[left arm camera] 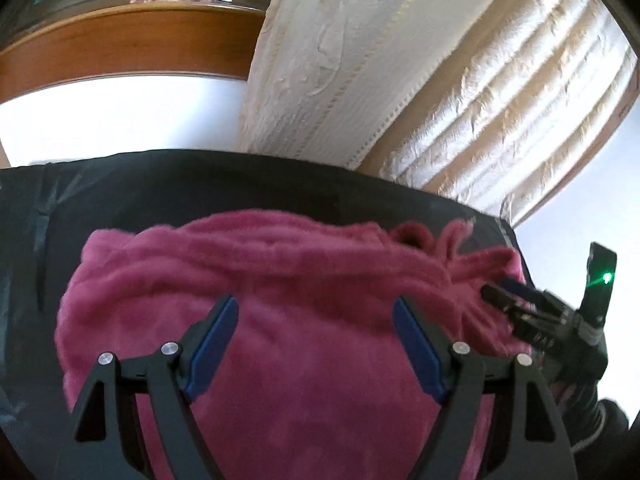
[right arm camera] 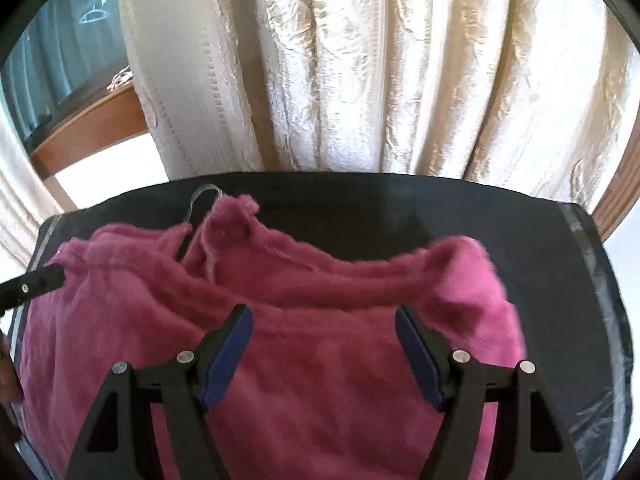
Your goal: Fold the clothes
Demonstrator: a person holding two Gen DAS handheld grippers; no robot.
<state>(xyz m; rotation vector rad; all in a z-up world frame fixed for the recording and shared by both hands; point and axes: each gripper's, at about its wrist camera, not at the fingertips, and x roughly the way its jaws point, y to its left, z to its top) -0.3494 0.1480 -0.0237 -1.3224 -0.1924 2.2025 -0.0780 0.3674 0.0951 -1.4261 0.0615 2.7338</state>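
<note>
A crumpled pink fleece garment point(left arm camera: 304, 256) point(right arm camera: 344, 280) lies bunched on a black table point(left arm camera: 160, 184) point(right arm camera: 400, 208). My left gripper point(left arm camera: 316, 308) hangs open just over the garment's near side, with only fleece showing in the wide gap between its blue pads. My right gripper point(right arm camera: 323, 314) is open too, above the garment's right half, and nothing is pinched in it. In the left wrist view the right gripper point(left arm camera: 500, 288) reaches in at the garment's right edge. One of the left gripper's fingers point(right arm camera: 36, 284) shows at the garment's left edge in the right wrist view.
Cream curtains point(left arm camera: 340, 60) point(right arm camera: 360, 80) hang right behind the table's far edge. A wooden window sill point(left arm camera: 120, 48) lies beyond on the left. A thin clear loop point(right arm camera: 202, 196) pokes out at the garment's far left corner. Bare black table surrounds the garment.
</note>
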